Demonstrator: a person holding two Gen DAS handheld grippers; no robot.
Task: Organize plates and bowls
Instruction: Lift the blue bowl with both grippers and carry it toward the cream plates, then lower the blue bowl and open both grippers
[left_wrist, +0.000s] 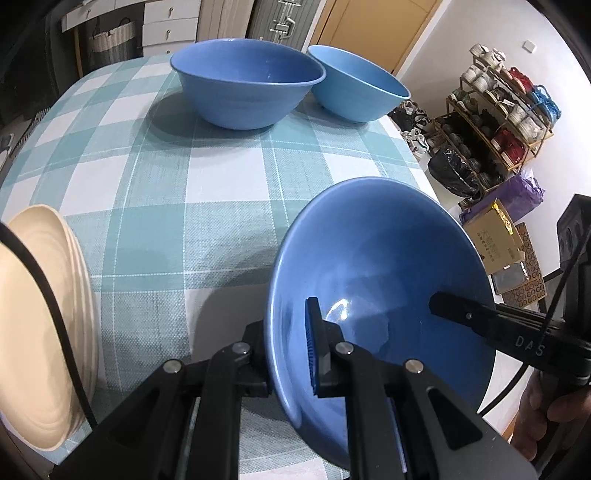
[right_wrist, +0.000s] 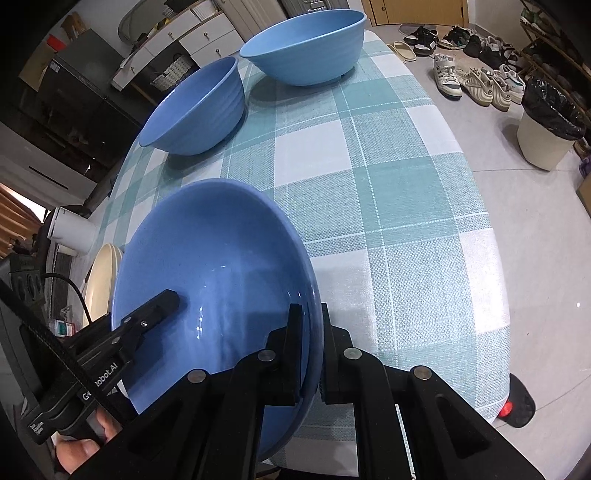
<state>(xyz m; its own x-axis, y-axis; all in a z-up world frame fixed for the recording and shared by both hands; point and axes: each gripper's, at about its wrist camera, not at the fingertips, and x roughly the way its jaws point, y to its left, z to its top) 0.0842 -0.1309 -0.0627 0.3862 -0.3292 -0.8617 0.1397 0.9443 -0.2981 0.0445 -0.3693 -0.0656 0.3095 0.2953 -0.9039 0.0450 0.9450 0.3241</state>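
Observation:
A blue bowl (left_wrist: 369, 258) (right_wrist: 207, 251) hangs tilted over the near part of the checked table (left_wrist: 166, 192) (right_wrist: 388, 184), held from both sides. My left gripper (left_wrist: 291, 350) is shut on its left rim, one finger inside and one outside. My right gripper (right_wrist: 312, 339) is shut on the opposite rim in the same way. Each wrist view shows the other gripper's inner finger (left_wrist: 454, 312) (right_wrist: 162, 302) lying in the bowl. At the far end stand a darker blue bowl (left_wrist: 247, 81) (right_wrist: 199, 107) and a lighter blue bowl (left_wrist: 358, 85) (right_wrist: 303, 48), side by side. Cream plates (left_wrist: 37, 314) (right_wrist: 101, 273) are stacked at the near left.
Past the table's right edge stand a shoe rack (left_wrist: 498, 122), a cardboard box (left_wrist: 495, 236), a lined bin (right_wrist: 546, 125) and several shoes (right_wrist: 472, 81) on the floor. A white cylinder (right_wrist: 72, 230) sits by the left edge. A black cable (left_wrist: 48, 295) crosses the plates.

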